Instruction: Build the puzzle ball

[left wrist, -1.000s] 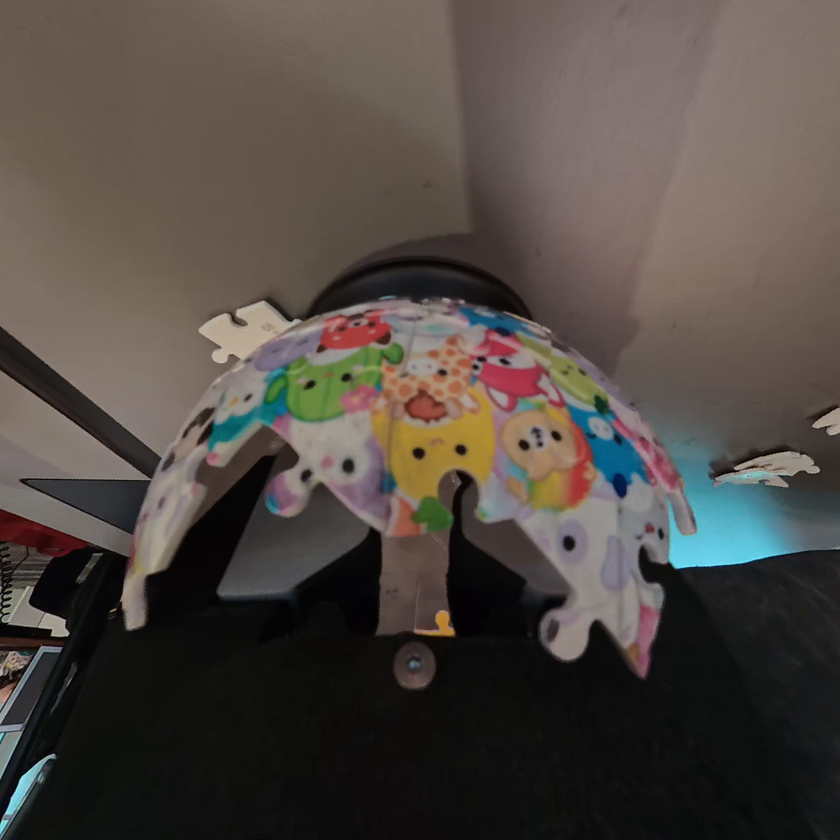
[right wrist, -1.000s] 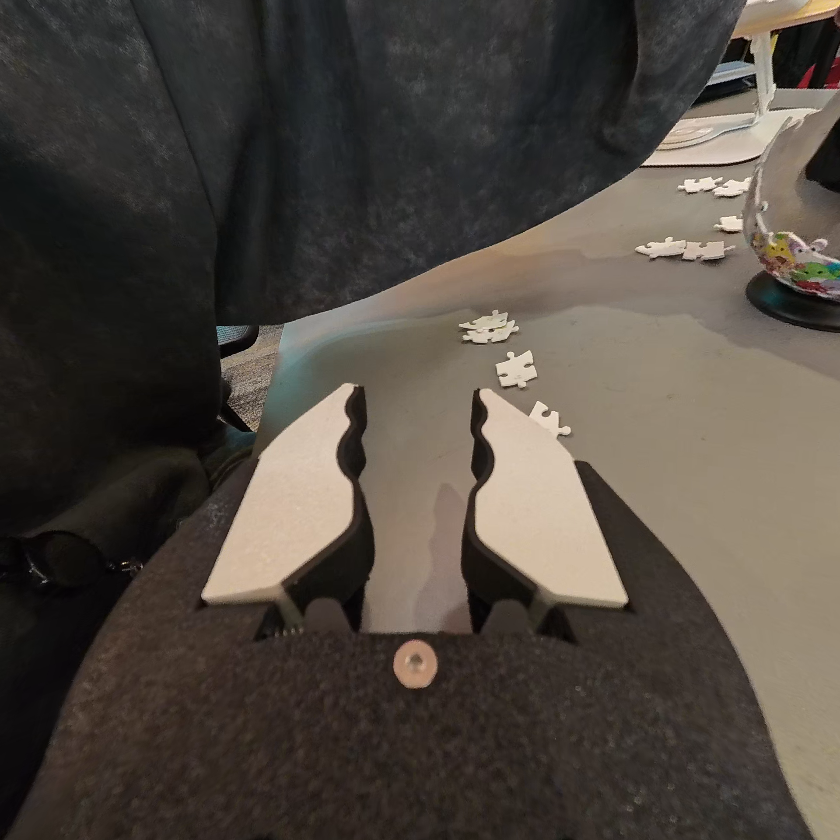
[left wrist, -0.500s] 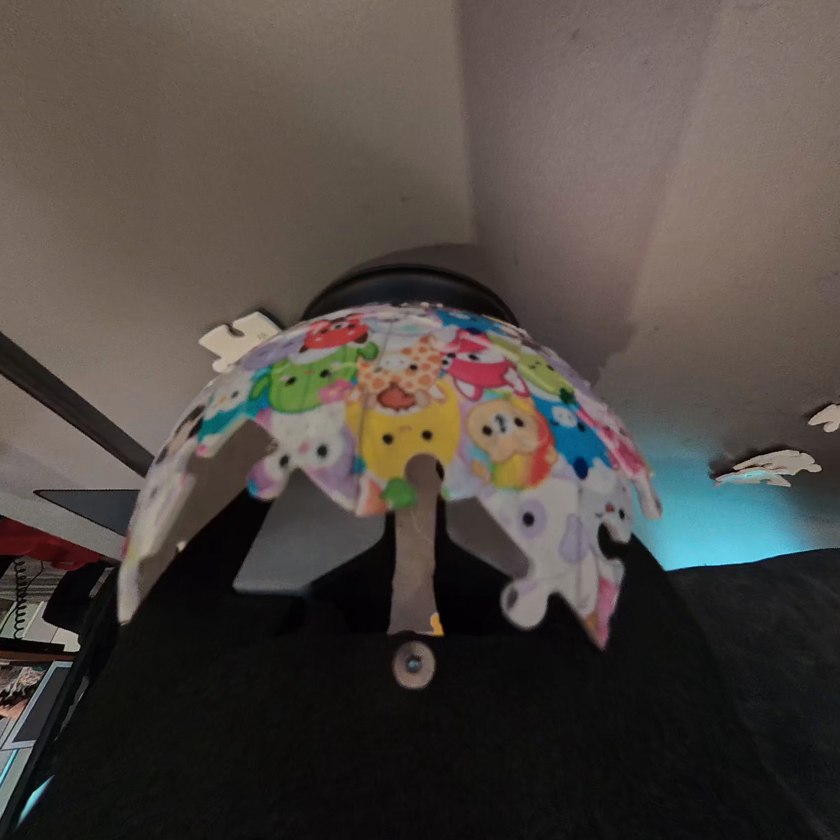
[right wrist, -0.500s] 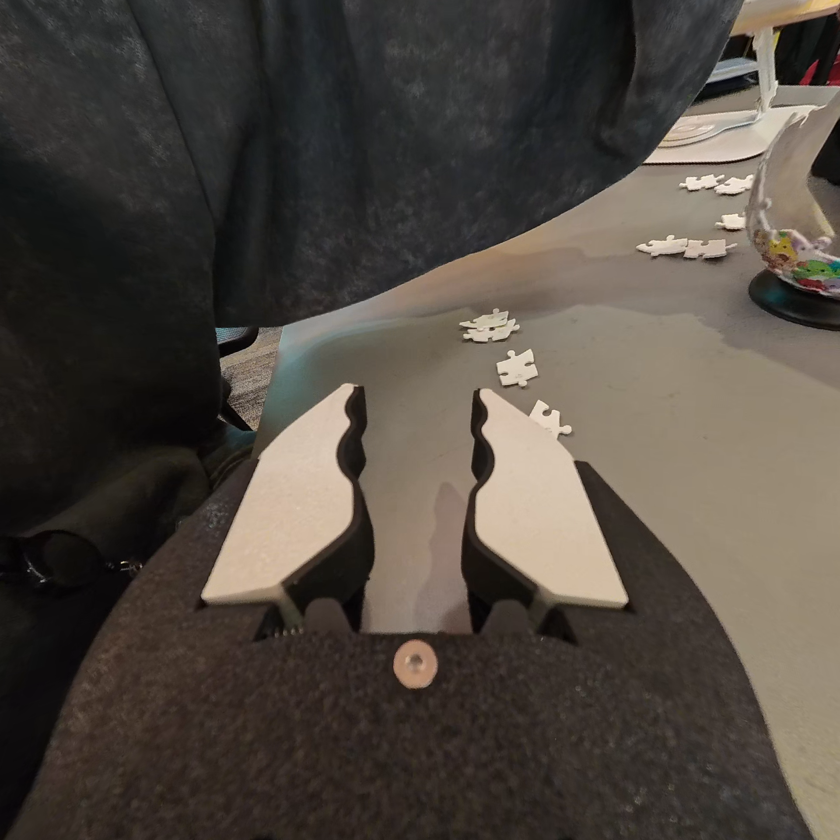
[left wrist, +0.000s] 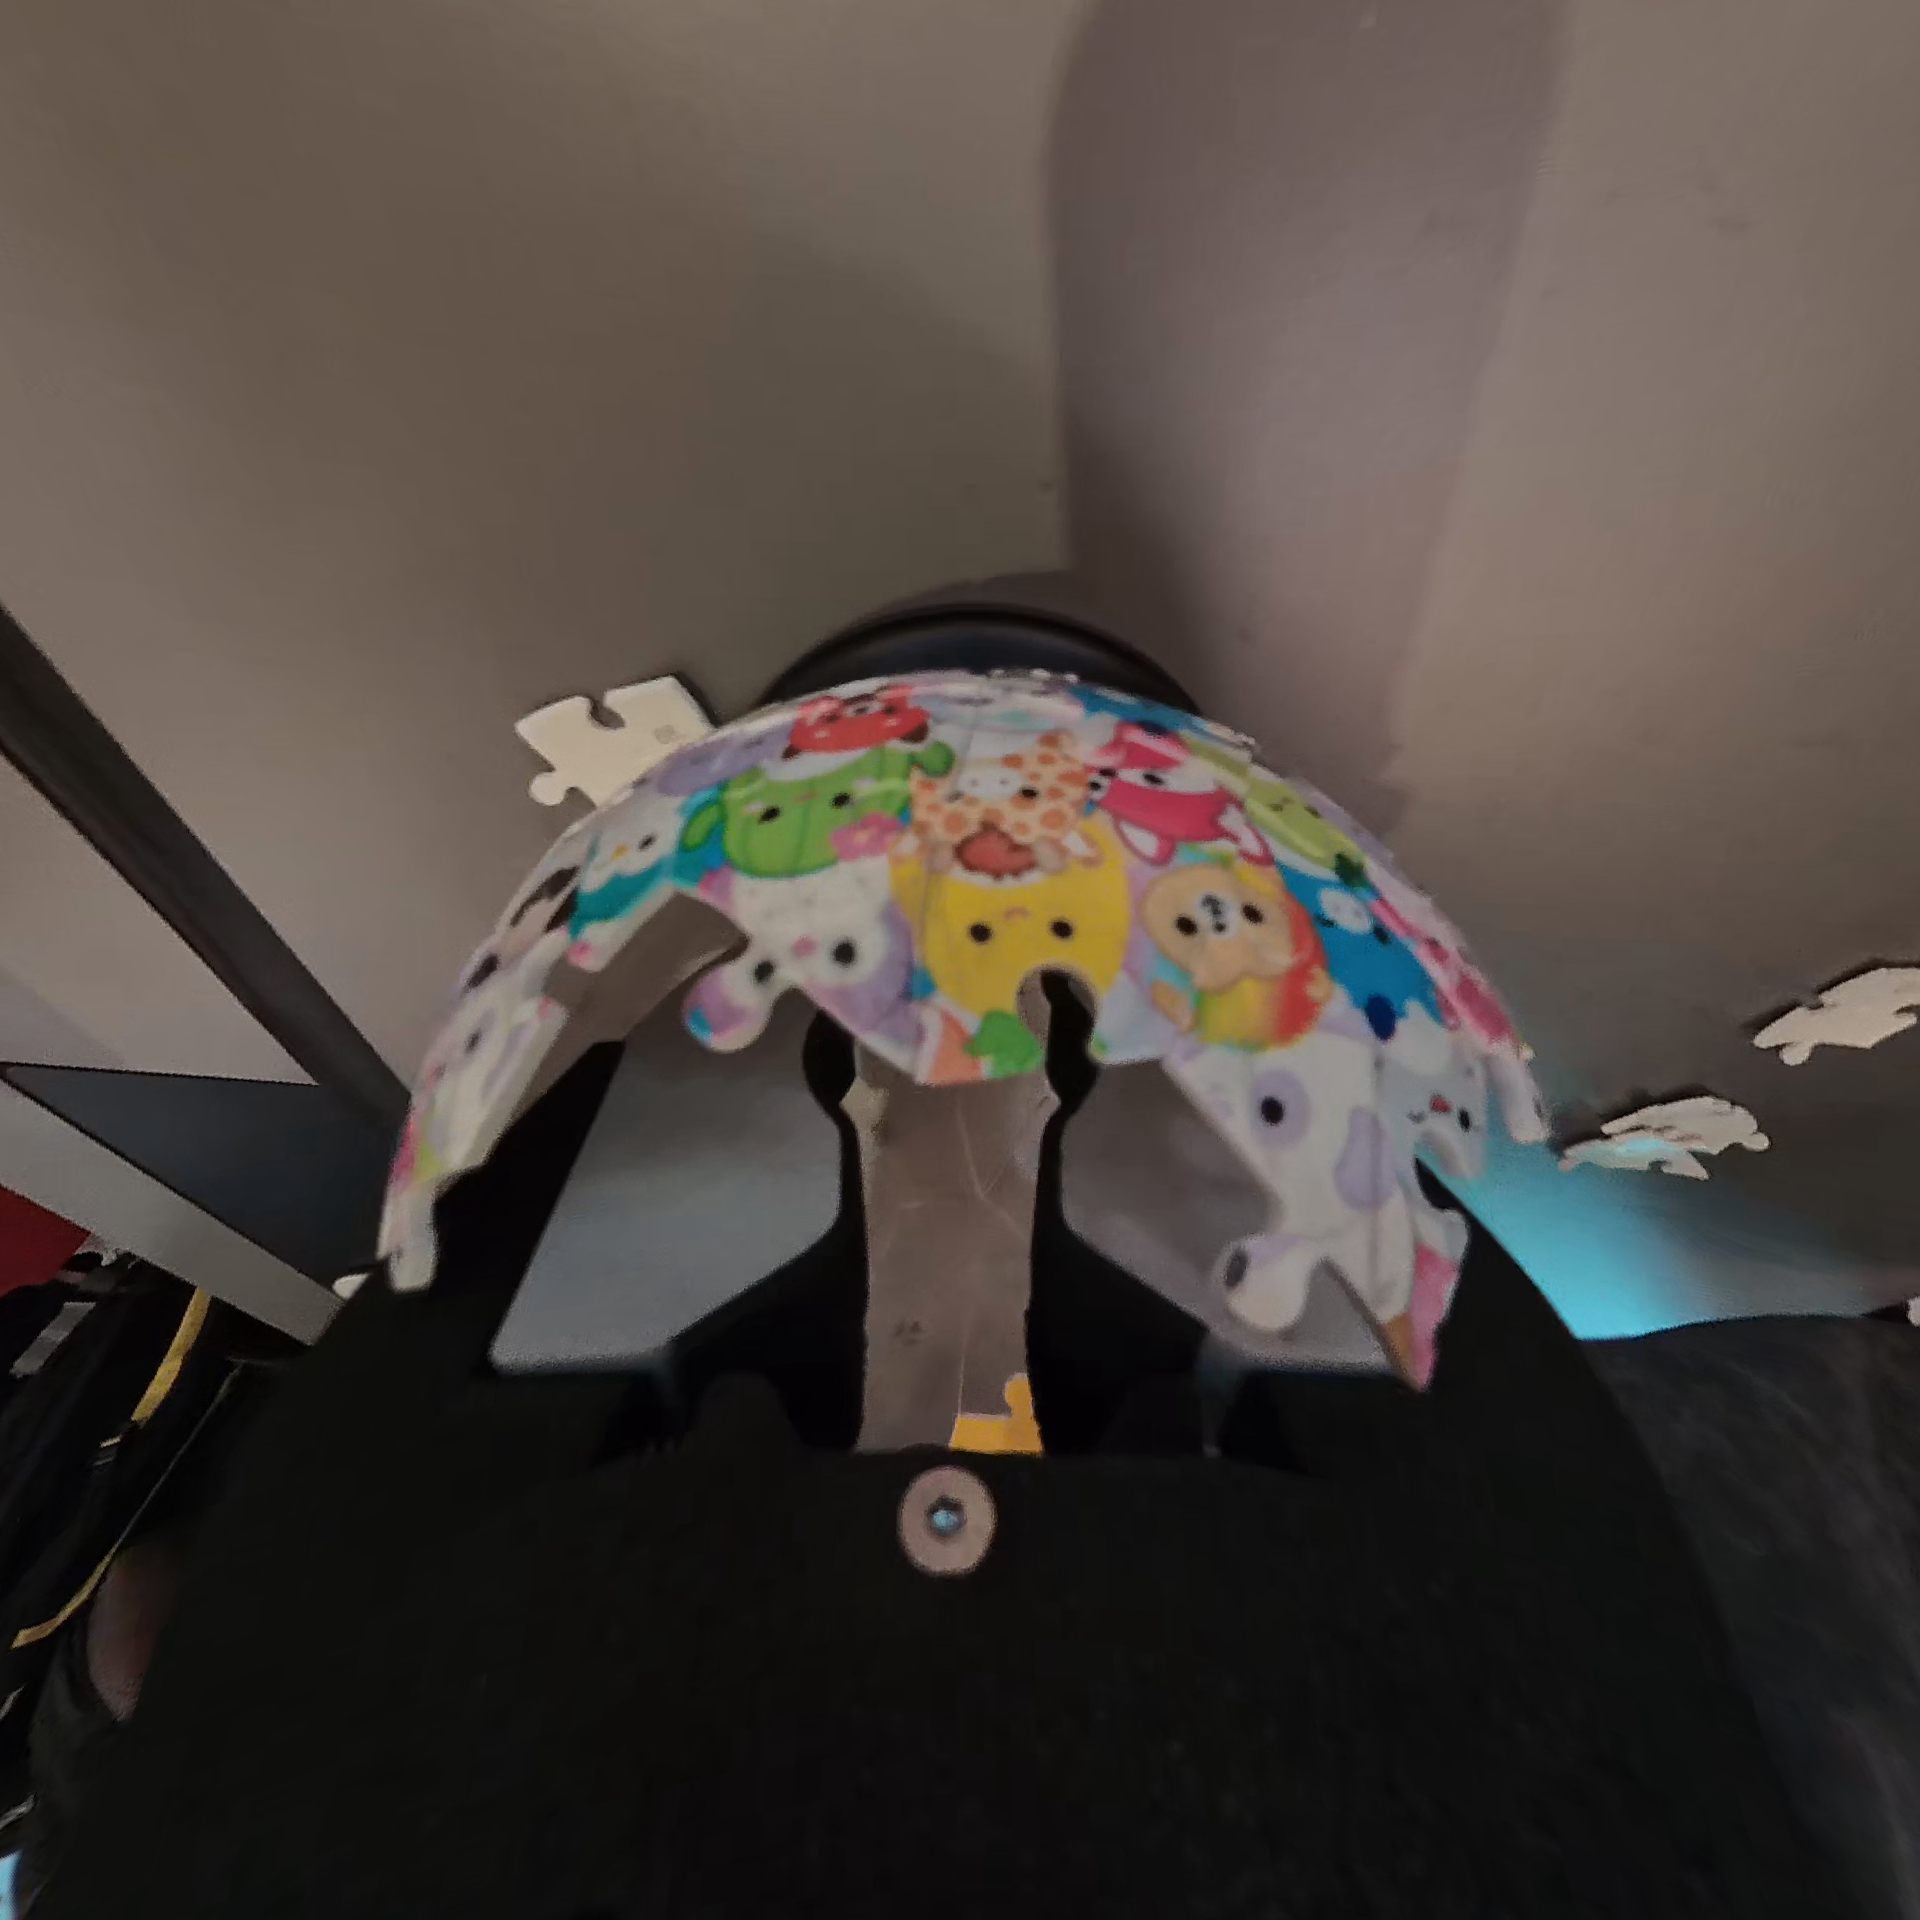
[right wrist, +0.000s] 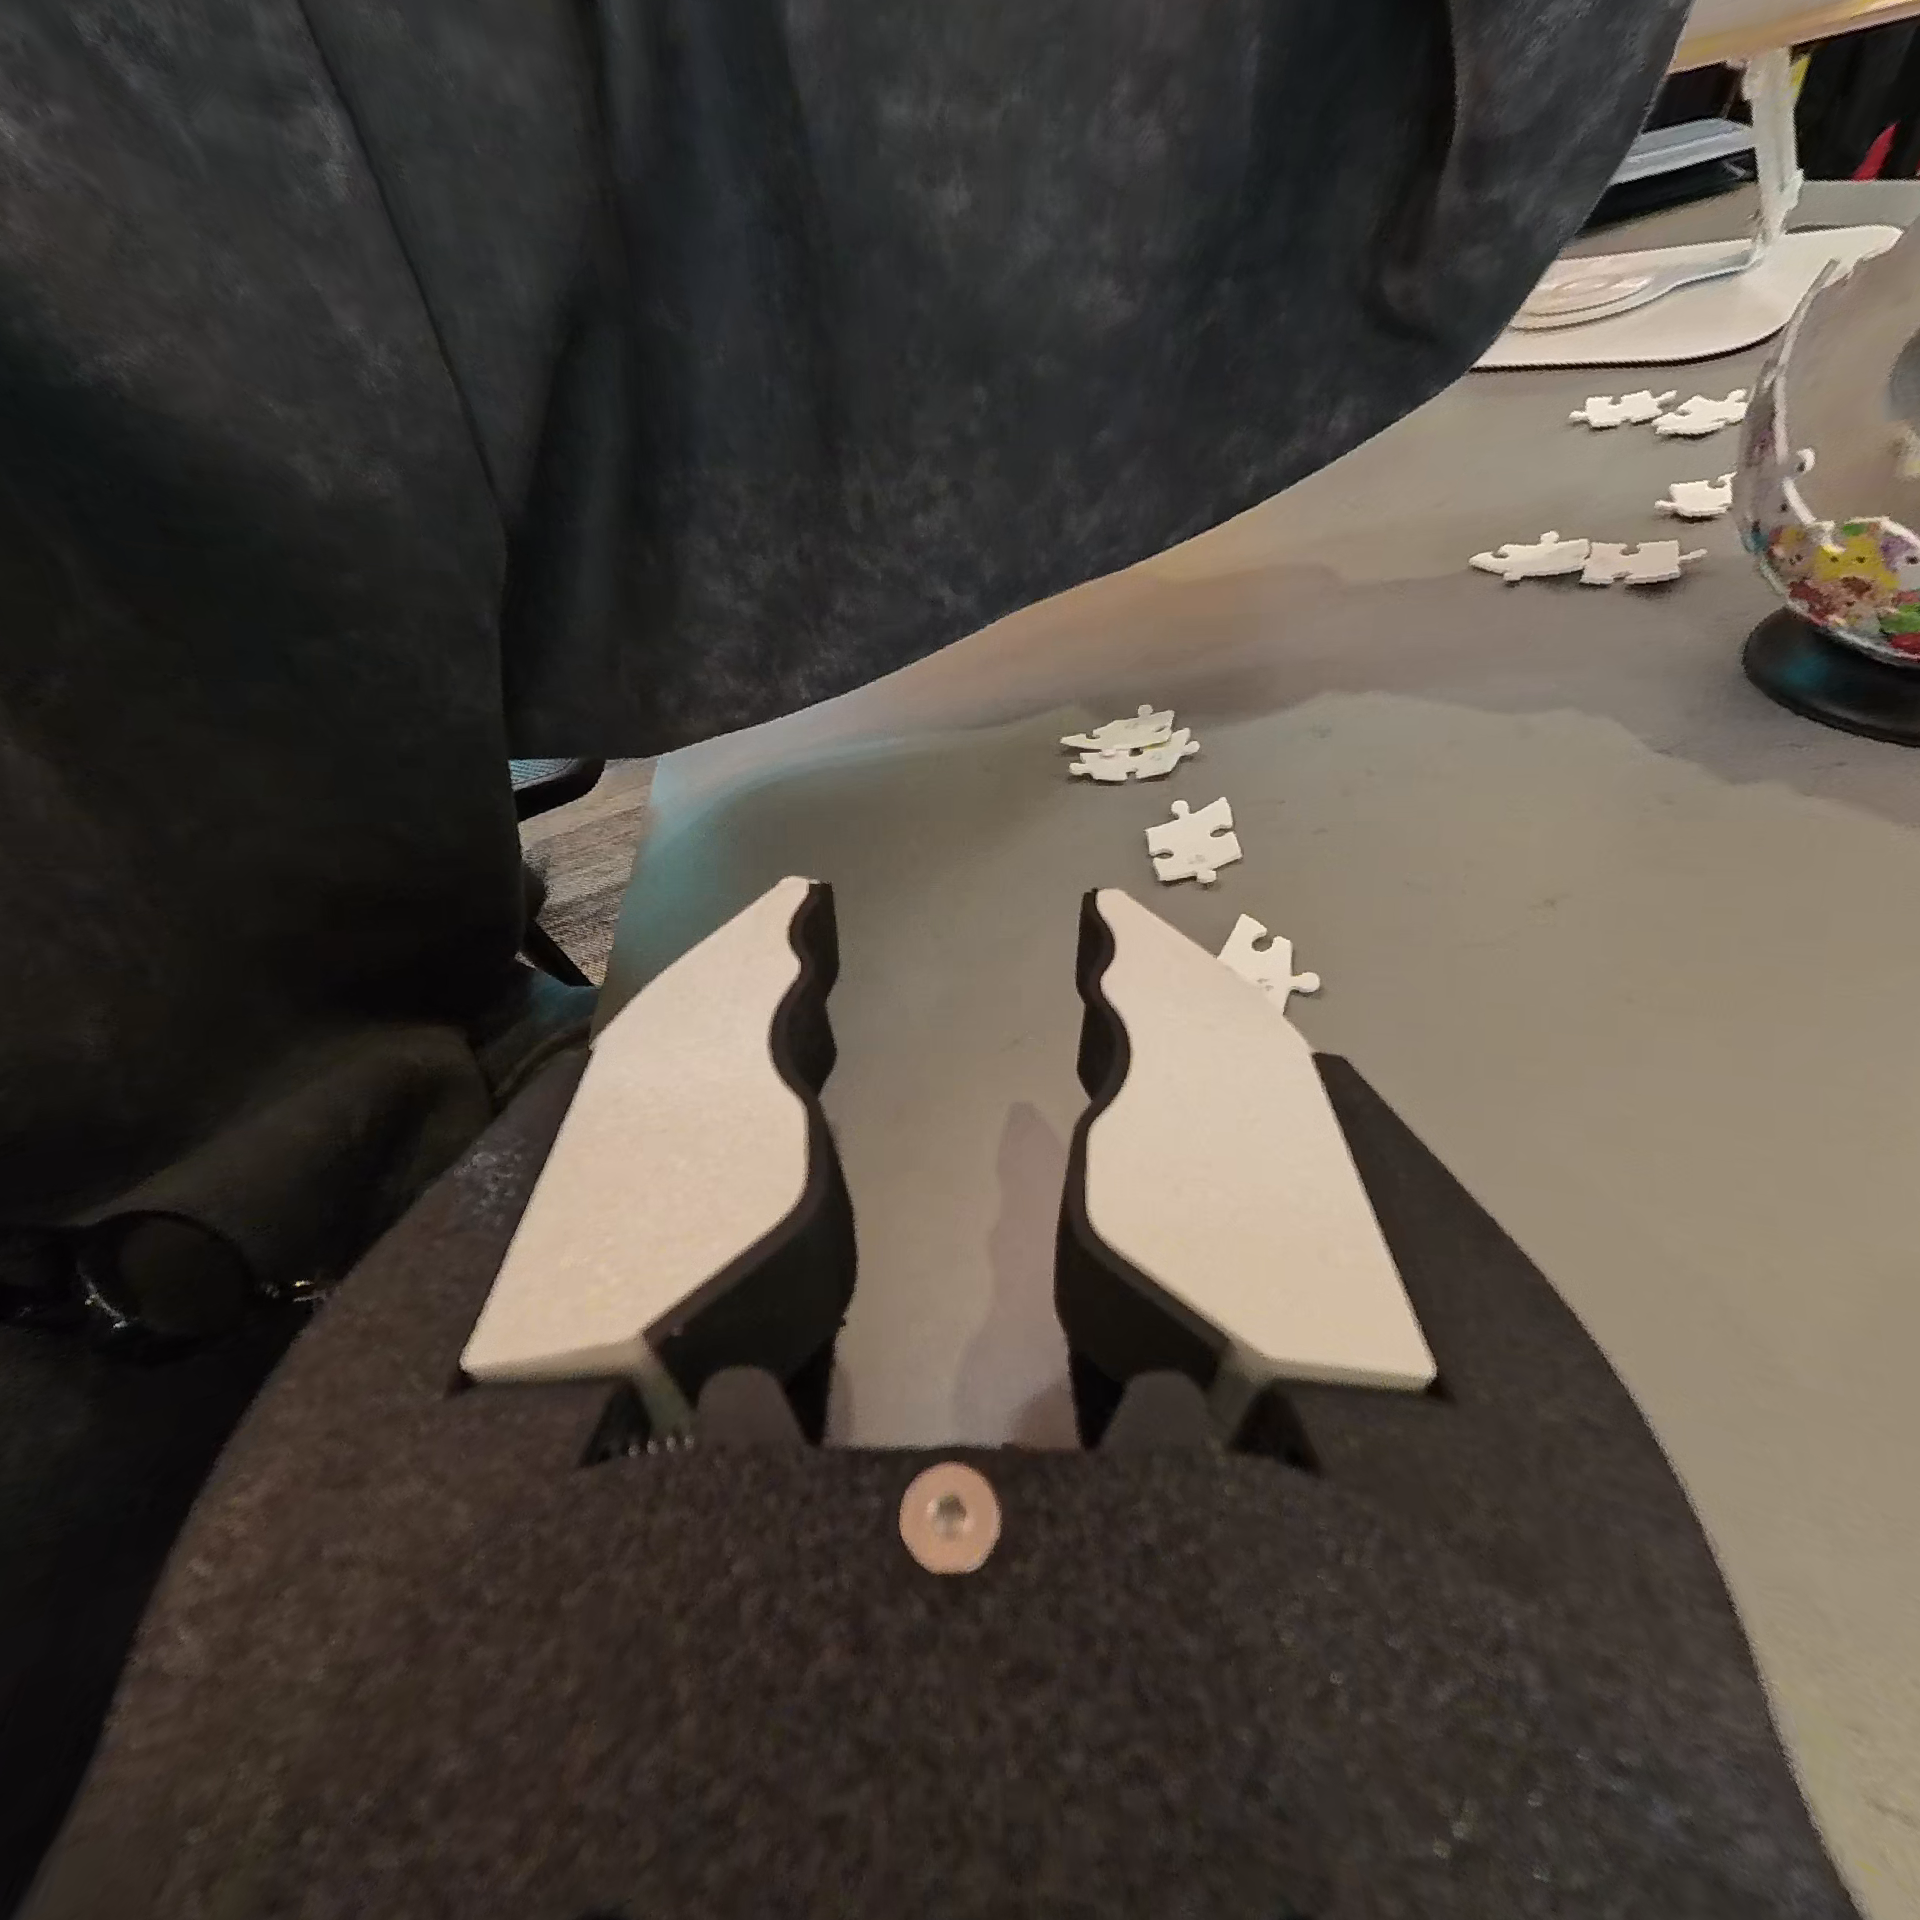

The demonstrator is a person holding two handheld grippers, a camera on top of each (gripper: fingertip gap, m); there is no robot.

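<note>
A grey tabletop (right wrist: 1455, 935) carries loose white puzzle pieces face down: a small overlapping pair (right wrist: 1130, 744) near the front edge, then a single piece (right wrist: 1195, 842) and another (right wrist: 1270, 961) just beyond it. Farther along lie two joined pieces (right wrist: 1584, 559) and more scattered ones (right wrist: 1662, 411). A round black stand (right wrist: 1813, 681) sits on the tabletop at right, with a white flat base (right wrist: 1662, 312) behind.

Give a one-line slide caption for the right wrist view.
Open right claw hovers over grey table near face-down puzzle pieces; half-built puzzle ball at right.
</note>
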